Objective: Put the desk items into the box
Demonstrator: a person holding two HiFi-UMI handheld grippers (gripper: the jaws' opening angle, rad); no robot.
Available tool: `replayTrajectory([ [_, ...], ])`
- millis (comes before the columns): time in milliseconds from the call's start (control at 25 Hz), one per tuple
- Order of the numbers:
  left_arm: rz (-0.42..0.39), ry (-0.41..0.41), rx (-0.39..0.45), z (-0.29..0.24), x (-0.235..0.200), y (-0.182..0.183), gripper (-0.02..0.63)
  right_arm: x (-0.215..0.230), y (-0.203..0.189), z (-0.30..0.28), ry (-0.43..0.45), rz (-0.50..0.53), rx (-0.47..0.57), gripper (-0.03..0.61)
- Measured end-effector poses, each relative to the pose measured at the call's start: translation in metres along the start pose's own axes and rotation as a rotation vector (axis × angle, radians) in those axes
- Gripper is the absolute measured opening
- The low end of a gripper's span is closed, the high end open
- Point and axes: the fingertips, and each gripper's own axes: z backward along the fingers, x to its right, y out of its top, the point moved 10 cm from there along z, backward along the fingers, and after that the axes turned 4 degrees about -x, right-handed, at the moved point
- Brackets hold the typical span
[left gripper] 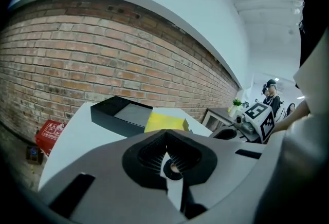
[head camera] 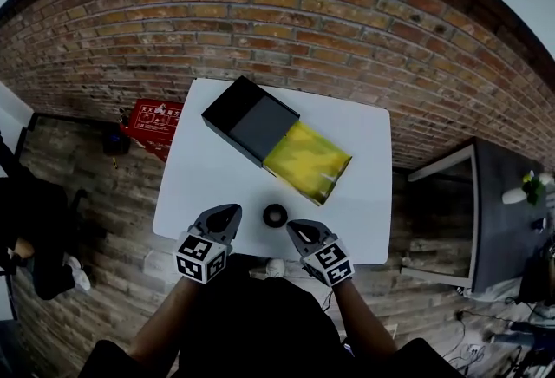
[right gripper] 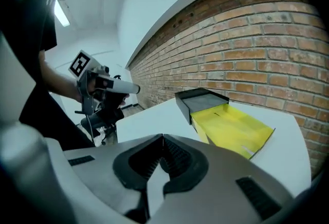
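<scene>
Head view, R hand-held gripper (head camera: pixel 296 230) tilted down

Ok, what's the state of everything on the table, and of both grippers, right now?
black box, on the table, with its tray slid out.
yellow tray, pulled out of the box, open on top, looks empty.
black ring, flat on the table, outside the box, touched by neither gripper.
left gripper, jaws together, empty.
right gripper, jaws together, empty.

An office-like room: brick wall (head camera: pixel 286 12), white table (head camera: pixel 217 185), dark desk (head camera: pixel 503 220).
</scene>
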Motion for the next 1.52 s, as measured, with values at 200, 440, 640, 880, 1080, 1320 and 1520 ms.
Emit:
replayTrajectory([
  [200, -0.021, -0.043, -0.037, -0.015, -0.013, -0.008, 0.014, -0.010, -0.006, -0.028, -0.005, 0.090, -0.117, 0.021],
  [440, -0.030, -0.116, -0.077, -0.032, -0.018, -0.012, 0.014, -0.012, -0.010, -0.059, -0.008, 0.148, -0.233, 0.023],
  [640, -0.034, -0.151, -0.090, -0.046, -0.021, -0.011, 0.014, -0.009, -0.020, -0.079, 0.028, 0.183, -0.341, 0.042],
  [880, -0.036, -0.172, -0.111, -0.055, -0.026, -0.013, 0.014, -0.009, -0.022, -0.096, 0.042, 0.191, -0.419, 0.134],
  [1080, -0.035, -0.173, -0.111, -0.057, -0.029, -0.015, 0.014, -0.006, -0.019, -0.109, 0.059, 0.204, -0.481, 0.160],
  [1320, -0.035, -0.168, -0.112, -0.055, -0.034, -0.016, 0.014, -0.010, -0.018, -0.129, 0.081, 0.251, -0.597, 0.169],
  [1520, -0.042, -0.176, -0.127, -0.060, -0.029, -0.015, 0.014, -0.009, -0.021, -0.128, 0.060, 0.289, -0.632, 0.150],
])
